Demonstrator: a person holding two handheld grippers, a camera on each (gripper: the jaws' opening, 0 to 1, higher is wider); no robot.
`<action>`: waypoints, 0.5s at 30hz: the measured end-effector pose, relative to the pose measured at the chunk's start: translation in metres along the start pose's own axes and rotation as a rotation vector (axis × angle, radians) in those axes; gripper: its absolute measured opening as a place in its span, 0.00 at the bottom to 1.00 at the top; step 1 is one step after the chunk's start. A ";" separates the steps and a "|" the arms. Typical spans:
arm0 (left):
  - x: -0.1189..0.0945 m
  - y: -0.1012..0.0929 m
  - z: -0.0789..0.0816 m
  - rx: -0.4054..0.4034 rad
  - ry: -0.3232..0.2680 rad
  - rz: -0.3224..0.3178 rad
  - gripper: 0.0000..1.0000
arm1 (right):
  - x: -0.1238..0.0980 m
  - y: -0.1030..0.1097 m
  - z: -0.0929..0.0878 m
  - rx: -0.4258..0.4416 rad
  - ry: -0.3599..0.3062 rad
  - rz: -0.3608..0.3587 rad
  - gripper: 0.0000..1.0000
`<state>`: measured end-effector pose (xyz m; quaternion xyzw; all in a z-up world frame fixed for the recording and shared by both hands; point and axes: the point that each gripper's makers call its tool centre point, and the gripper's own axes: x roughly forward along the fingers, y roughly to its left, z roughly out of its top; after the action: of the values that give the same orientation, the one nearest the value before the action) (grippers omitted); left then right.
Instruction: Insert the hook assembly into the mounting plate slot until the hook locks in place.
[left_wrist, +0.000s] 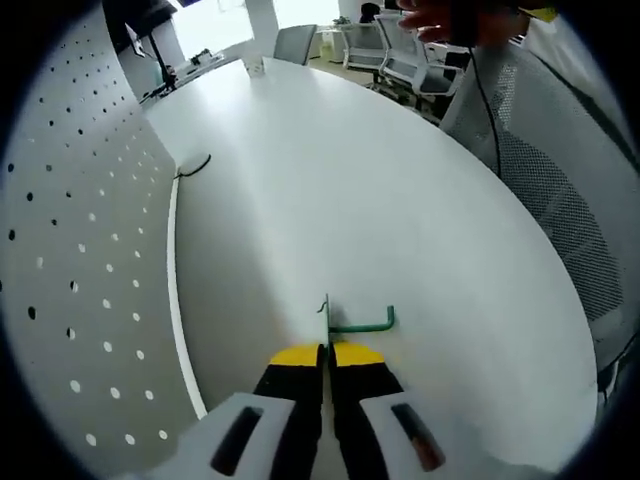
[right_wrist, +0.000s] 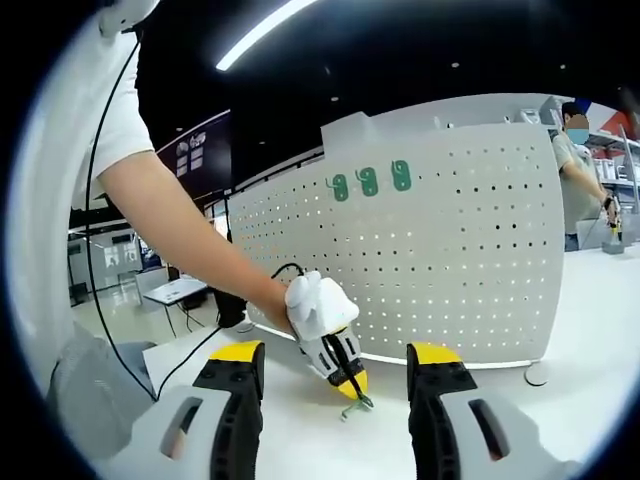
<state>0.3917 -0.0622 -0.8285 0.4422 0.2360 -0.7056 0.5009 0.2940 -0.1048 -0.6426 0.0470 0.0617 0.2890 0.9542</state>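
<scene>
on white table, slim green hook (left_wrist: 360, 322) pinched by left gripper (left_wrist: 327, 352), right gripper (right_wrist: 335, 362) released

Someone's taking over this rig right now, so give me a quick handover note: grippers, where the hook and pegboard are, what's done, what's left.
Left gripper: jaws shut on the green hook, held low, just above the white table.
Right gripper: open, holding nothing, looking at the left gripper and the board.
White pegboard: stands upright on the table, to the left gripper's left, apart from the hook. Three green hooks already hang near its top.
Done: hook is picked up.
Left: bring the hook to the pegboard, push it into a slot until it locks, then release.
</scene>
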 end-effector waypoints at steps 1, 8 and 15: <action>0.000 0.000 0.000 0.000 -0.008 0.005 0.01 | 0.000 0.000 0.000 0.001 0.000 0.000 0.55; -0.001 0.001 0.000 -0.029 -0.029 0.046 0.01 | -0.001 0.000 0.000 0.000 -0.002 0.000 0.55; -0.010 0.006 0.011 -0.111 -0.127 0.125 0.01 | -0.001 -0.001 0.001 0.000 -0.006 -0.003 0.55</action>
<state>0.3938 -0.0676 -0.8138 0.3820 0.2143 -0.6855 0.5816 0.2940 -0.1063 -0.6414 0.0475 0.0590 0.2876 0.9548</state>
